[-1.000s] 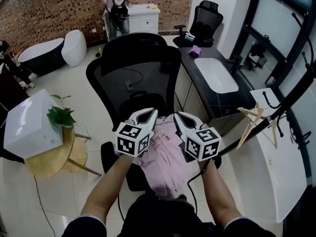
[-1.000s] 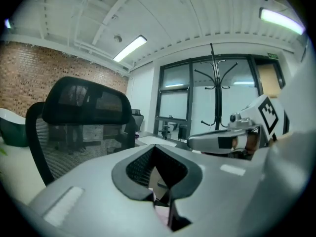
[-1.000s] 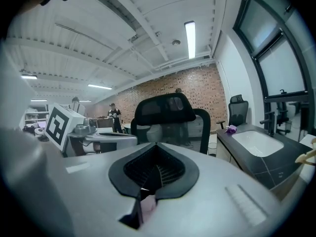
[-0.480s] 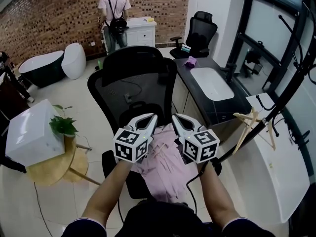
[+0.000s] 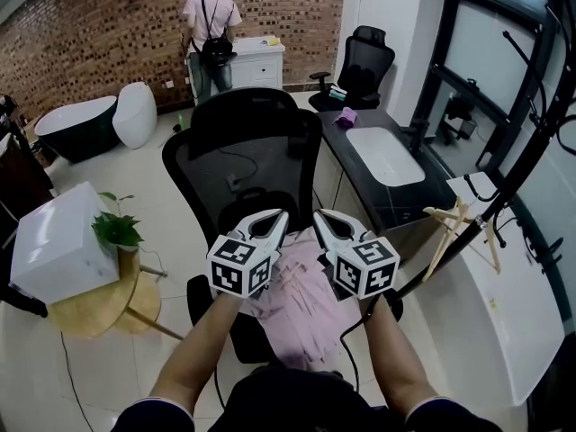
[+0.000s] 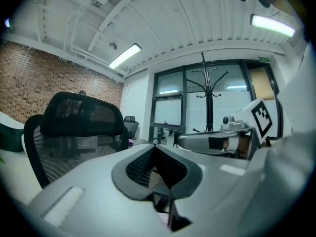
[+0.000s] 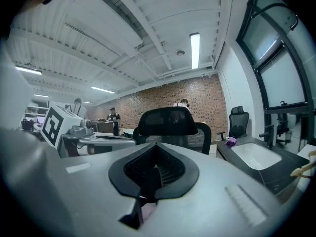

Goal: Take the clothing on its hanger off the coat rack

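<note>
A pink garment (image 5: pixel 301 300) lies crumpled on the seat of a black mesh office chair (image 5: pixel 247 151), right below my hands. My left gripper (image 5: pixel 277 215) and right gripper (image 5: pixel 321 214) hover side by side above it, both shut and empty, pointing toward the chair back. A black coat rack (image 5: pixel 533 160) leans through the right of the head view, with a bare wooden hanger (image 5: pixel 454 219) on a low hook. In the left gripper view the left gripper (image 6: pixel 157 149) faces the coat rack (image 6: pixel 210 90). In the right gripper view the right gripper (image 7: pixel 154 148) faces the chair back (image 7: pixel 170 122).
A dark counter with a white sink (image 5: pixel 382 156) stands right of the chair, beside a white ledge (image 5: pixel 490 313). At the left a white box (image 5: pixel 54 241) and a plant (image 5: pixel 117 230) sit on a round wooden table. A person (image 5: pixel 211 30) stands at a far cabinet.
Both grippers have risen a little above the pink garment, still side by side and shut. The head view has tilted up slightly.
</note>
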Action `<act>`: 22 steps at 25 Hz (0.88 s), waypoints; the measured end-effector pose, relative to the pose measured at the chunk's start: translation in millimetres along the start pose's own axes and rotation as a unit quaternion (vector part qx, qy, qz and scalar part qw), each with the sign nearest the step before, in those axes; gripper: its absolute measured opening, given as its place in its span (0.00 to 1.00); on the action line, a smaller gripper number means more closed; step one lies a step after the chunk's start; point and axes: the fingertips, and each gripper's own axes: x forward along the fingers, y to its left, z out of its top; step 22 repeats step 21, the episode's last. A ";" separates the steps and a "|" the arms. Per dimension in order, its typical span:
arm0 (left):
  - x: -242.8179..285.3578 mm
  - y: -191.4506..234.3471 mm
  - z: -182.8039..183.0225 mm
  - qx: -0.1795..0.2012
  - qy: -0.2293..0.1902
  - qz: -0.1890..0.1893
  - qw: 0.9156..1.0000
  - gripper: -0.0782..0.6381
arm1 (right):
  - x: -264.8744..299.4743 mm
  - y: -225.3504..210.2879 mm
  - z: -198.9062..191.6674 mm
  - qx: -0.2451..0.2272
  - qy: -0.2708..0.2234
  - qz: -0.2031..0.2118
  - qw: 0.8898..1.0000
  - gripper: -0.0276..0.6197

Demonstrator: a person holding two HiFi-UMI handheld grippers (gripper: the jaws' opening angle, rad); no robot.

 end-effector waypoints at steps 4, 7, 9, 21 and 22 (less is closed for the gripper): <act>0.6 -4.6 -0.2 0.000 -0.001 -0.002 1.000 0.12 | -2.4 0.1 0.2 0.000 0.000 0.001 1.000 0.04; 0.2 -6.7 1.6 0.002 -0.003 -0.002 1.000 0.12 | -4.0 1.0 1.2 0.001 -0.002 0.002 1.000 0.04; -1.0 -7.0 3.3 0.001 -0.005 -0.001 1.000 0.12 | -4.5 2.0 1.9 0.002 -0.003 0.003 1.000 0.04; -5.0 -10.2 4.4 0.000 -0.008 0.000 1.000 0.12 | -6.2 6.9 6.3 0.000 -0.010 0.008 1.000 0.04; -5.0 -10.2 4.4 0.000 -0.008 0.000 1.000 0.12 | -6.2 6.9 6.3 0.000 -0.010 0.008 1.000 0.04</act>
